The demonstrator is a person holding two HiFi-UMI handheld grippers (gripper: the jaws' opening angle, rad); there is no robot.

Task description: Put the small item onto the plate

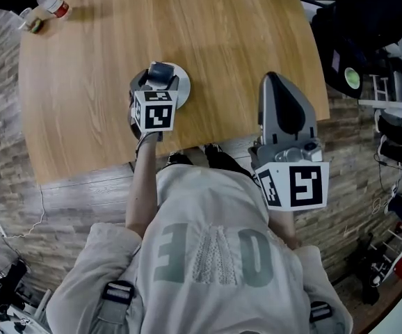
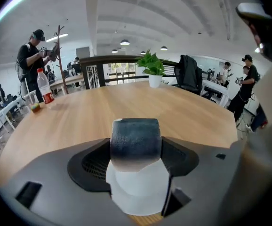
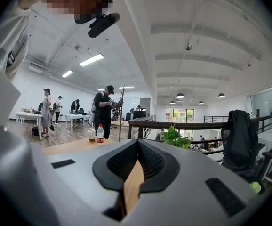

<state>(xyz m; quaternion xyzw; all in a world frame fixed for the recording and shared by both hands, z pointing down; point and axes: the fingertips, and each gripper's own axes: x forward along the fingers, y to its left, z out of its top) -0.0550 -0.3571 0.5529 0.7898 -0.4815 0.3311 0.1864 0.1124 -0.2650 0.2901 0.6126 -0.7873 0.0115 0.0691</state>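
Observation:
A small dark blue-grey item sits between the pads of my left gripper, which is shut on it. Directly below it is the small white plate. In the head view the left gripper hovers over that plate near the table's front edge, and the item shows as a dark lump at the gripper's tip. I cannot tell whether the item touches the plate. My right gripper is held to the right over the table edge. Its jaws are shut with nothing in them.
The round wooden table carries a red-labelled bottle and a cup at the far left, and a potted plant at the far edge. A chair with a black bag stands at the right. People stand in the background.

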